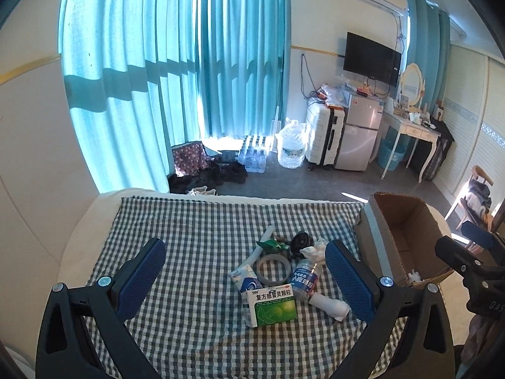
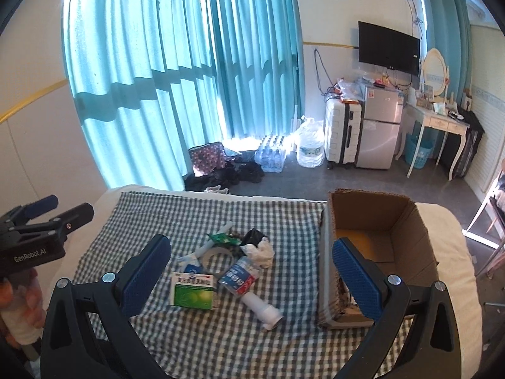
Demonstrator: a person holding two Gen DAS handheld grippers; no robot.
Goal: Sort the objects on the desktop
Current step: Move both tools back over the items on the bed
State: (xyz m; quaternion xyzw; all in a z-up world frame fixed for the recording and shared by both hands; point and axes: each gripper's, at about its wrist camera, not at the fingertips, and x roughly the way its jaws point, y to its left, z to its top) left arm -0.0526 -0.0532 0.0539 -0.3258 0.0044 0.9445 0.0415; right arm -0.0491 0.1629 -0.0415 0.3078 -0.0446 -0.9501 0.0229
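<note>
Both the left gripper (image 1: 246,279) and right gripper (image 2: 252,271) hung spread and empty above the checked cloth (image 2: 202,341); the medicine box (image 2: 193,290), bottle (image 2: 240,274) and tape roll (image 1: 273,267) lay clustered beside the cardboard box (image 2: 407,237)

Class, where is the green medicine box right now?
In both views the green medicine box lies on the checked cloth, nearest the cameras in the pile, just left of the bottle.

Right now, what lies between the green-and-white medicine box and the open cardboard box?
Right wrist view: a clear plastic bottle and a white tube lie beside the medicine box; then bare checked cloth up to the cardboard box.
</note>
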